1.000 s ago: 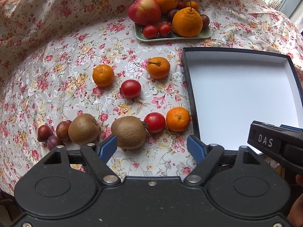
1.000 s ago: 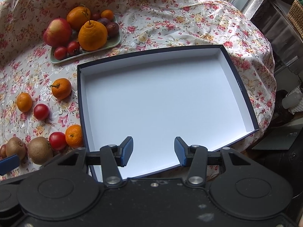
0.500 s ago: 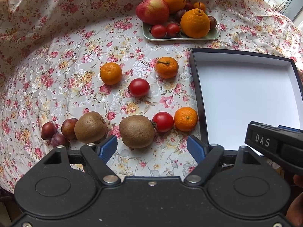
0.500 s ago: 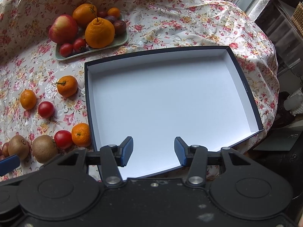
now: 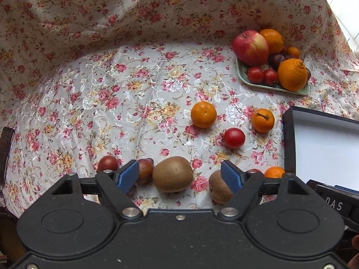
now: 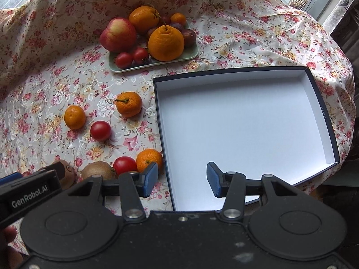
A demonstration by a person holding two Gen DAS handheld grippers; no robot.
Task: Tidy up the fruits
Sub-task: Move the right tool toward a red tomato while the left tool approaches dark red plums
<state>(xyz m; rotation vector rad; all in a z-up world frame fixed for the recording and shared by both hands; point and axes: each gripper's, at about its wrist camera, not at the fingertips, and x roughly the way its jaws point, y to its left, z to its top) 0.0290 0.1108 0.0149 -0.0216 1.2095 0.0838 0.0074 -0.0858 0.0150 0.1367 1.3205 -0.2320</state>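
Left view, fingers: the left gripper [image 5: 179, 176] has its blue fingers [image 5: 126, 176] spread wide, holding nothing.
Left view, target: a kiwi [image 5: 172, 174] lies on the surface between the fingers, nearer the left one and touching neither.
Left view, neighbours: a plum [image 5: 145, 171] sits just inside the left finger, beside the kiwi; a second kiwi [image 5: 219, 187] is partly behind the right finger; another plum [image 5: 107, 163] lies outside the left finger.
Left view, step: likely a reach for the kiwi. To do it well, centre it between the fingers so the plum stays outside, come down low, and close gently across its short width, since it is oval and could roll.
Left view, beyond the fingers: two mandarins [image 5: 203, 114] and a tomato [image 5: 234, 137] lie loose on the cloth [image 5: 101, 94].
Left view, tray: far ahead to the right, the tray [image 5: 258, 84] holds an apple [image 5: 250, 47], oranges, tomatoes and dark plums, piled close.
Right view, fingers: the right gripper [image 6: 182, 178] also has its fingers spread and holds nothing; it hangs over the near edge of the box [image 6: 323, 116].
Right view, box: ahead of the fingers, dark-walled and white inside, with no fruit in it.
Right view, left of the fingers: a mandarin [image 6: 149, 159] and a tomato [image 6: 124, 165] sit just outside the box wall, the mandarin partly behind the left finger.
Right view, progress: sorting has seemingly not begun.
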